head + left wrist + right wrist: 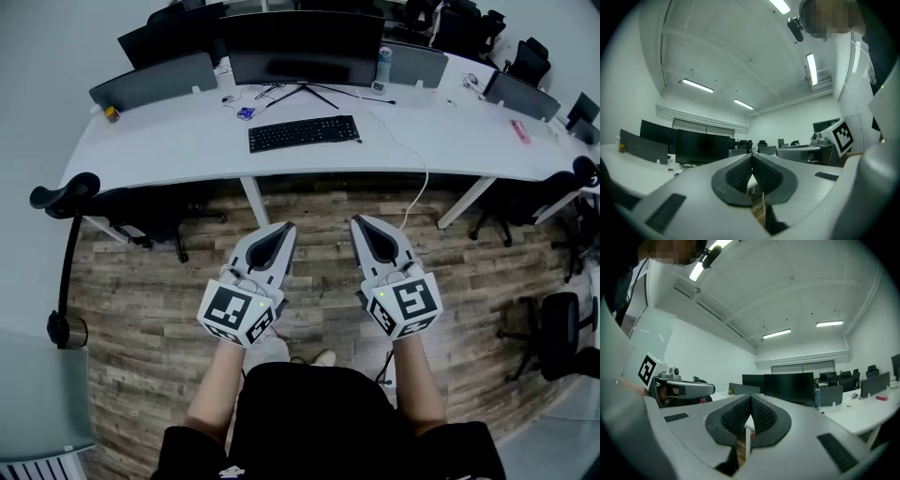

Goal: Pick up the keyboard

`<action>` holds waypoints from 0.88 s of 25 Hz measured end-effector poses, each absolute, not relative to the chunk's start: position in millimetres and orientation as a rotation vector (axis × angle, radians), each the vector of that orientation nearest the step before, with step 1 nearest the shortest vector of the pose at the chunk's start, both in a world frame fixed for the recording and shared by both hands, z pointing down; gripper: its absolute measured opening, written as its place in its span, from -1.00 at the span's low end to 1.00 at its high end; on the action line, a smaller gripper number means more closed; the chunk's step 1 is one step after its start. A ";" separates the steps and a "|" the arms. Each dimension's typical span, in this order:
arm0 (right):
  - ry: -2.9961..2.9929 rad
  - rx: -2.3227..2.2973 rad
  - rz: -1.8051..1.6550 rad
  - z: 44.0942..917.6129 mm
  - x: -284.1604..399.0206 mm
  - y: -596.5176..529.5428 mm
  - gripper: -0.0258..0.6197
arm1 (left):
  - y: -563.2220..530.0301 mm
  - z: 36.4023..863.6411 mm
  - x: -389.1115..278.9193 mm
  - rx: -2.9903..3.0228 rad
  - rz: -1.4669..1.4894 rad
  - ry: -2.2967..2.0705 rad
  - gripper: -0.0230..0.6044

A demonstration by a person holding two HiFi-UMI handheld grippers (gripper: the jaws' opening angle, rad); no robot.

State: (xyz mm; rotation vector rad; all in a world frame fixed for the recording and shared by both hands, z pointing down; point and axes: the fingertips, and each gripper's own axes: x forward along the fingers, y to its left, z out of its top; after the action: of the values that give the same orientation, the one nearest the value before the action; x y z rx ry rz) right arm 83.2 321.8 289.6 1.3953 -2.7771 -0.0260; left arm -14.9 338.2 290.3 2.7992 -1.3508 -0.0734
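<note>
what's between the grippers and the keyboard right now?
Head view: just wood floor and the bare front strip of the white desk, nothing else before the keyboard. The left gripper and right gripper are shut, empty.

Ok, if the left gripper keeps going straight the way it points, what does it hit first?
Probably the front edge of the white desk, near its leg. The left gripper, jaws shut, points level toward it; the keyboard lies further back on top. Height is hard to judge.
</note>
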 end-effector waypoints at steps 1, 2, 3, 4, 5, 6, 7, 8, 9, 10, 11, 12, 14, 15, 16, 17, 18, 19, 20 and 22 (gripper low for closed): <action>-2.775 1.400 -0.019 290.8 87.3 322.8 -0.91 | 339.5 290.8 -11.5 2.799 -0.075 -1.352 -0.89; -2.776 1.403 -0.012 291.7 91.2 323.9 -0.91 | 340.8 291.2 -8.2 2.798 -0.077 -1.353 -0.89; -2.781 1.405 -0.004 292.0 94.9 325.2 -0.91 | 342.1 291.6 -5.1 2.797 -0.078 -1.354 -0.89; -2.791 1.405 0.005 291.8 98.3 327.0 -0.91 | 343.5 292.0 -2.1 2.795 -0.078 -1.354 -0.89; -2.800 1.402 0.013 291.7 101.5 329.1 -0.91 | 345.1 292.4 0.9 2.794 -0.077 -1.355 -0.89; -2.807 1.397 0.018 291.9 104.6 331.3 -0.91 | 346.9 292.8 3.9 2.793 -0.075 -1.357 -0.89; -2.809 1.391 0.021 292.9 107.6 333.2 -0.91 | 348.7 293.3 6.8 2.792 -0.074 -1.359 -0.89; -2.809 1.386 0.023 294.2 110.4 334.1 -0.91 | 349.9 293.8 9.3 2.791 -0.074 -1.363 -0.89; -2.806 1.384 0.026 295.6 113.0 333.9 -0.91 | 350.2 294.1 11.4 2.788 -0.077 -1.365 -0.89; -2.802 1.385 0.031 297.2 115.4 333.2 -0.91 | 350.2 294.9 13.3 2.784 -0.081 -1.364 -0.89; -2.797 1.390 0.038 298.8 117.7 332.5 -0.90 | 350.2 296.2 15.1 2.781 -0.082 -1.360 -0.89; -2.794 1.396 0.043 300.1 119.6 331.8 -0.91 | 350.1 297.9 16.6 2.780 -0.078 -1.355 -0.89; -2.795 1.405 0.047 300.8 121.9 328.2 -0.90 | 346.7 299.4 18.7 2.789 -0.061 -1.353 -0.89; -2.799 1.406 0.047 300.6 122.4 324.9 -0.91 | 343.2 298.9 19.3 2.793 -0.058 -1.354 -0.89; -2.801 1.406 0.047 300.9 123.0 321.1 -0.90 | 339.2 298.5 19.7 2.795 -0.060 -1.355 -0.89; -2.801 1.408 0.049 301.8 123.7 317.3 -0.91 | 335.5 298.5 20.0 2.792 -0.067 -1.355 -0.89; -2.799 1.412 0.051 302.8 124.3 313.4 -0.90 | 332.0 298.7 20.1 2.787 -0.076 -1.351 -0.90; -2.797 1.415 0.051 303.2 124.5 309.1 -0.91 | 328.6 298.6 19.8 2.783 -0.086 -1.344 -0.89; -2.797 1.417 0.051 302.8 123.8 304.3 -0.90 | 324.6 298.1 19.1 2.781 -0.094 -1.335 -0.89; -2.804 1.414 0.052 300.9 120.8 293.8 -0.91 | 314.1 297.0 17.4 2.790 -0.091 -1.331 -0.89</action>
State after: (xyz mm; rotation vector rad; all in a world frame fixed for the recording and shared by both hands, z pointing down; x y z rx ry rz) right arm 120.8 293.8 300.9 1.4135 -2.8041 0.0519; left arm 17.4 314.1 297.0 2.7903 -1.3306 -0.0907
